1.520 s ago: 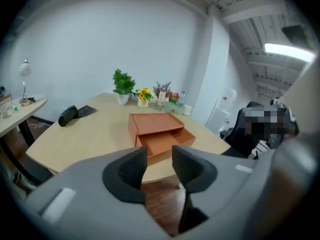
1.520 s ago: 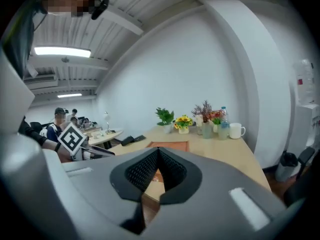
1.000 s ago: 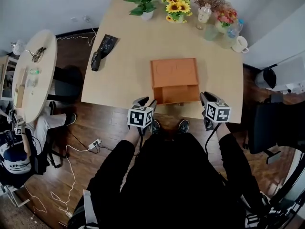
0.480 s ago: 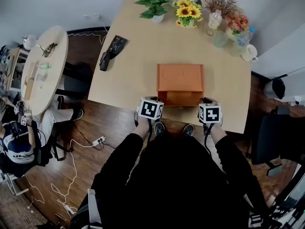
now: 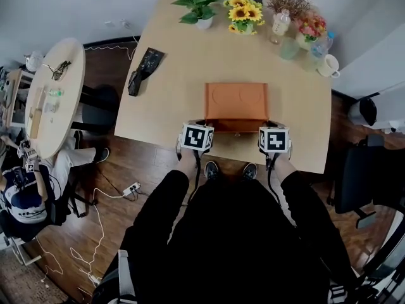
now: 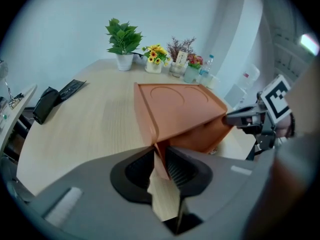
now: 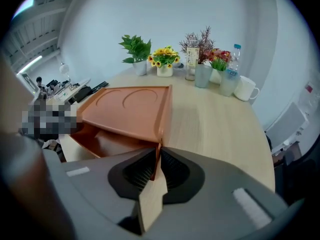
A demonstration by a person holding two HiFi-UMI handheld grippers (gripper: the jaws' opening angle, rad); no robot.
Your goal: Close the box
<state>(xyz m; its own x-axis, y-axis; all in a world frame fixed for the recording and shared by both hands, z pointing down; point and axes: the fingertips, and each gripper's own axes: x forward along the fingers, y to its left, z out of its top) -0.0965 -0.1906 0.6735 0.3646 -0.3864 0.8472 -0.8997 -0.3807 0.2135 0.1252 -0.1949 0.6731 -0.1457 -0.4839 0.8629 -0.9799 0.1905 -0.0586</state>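
Observation:
An orange box sits near the front edge of the wooden table. Its lid is tilted, with the front raised, and the dark inside shows beneath it. My left gripper is shut on the lid's front left corner; in the left gripper view the pads pinch the thin orange edge. My right gripper is shut on the front right corner, with the lid's edge between its pads. The right gripper also shows in the left gripper view.
At the table's far edge stand a potted plant, sunflowers, vases, a bottle and a white mug. A black pouch lies at the left. A round side table and a seated person are at the left, a dark chair at the right.
Both grippers have moved inward and forward to the box's front corners and closed on the lid's edge. The lid's front now stands raised off the box.

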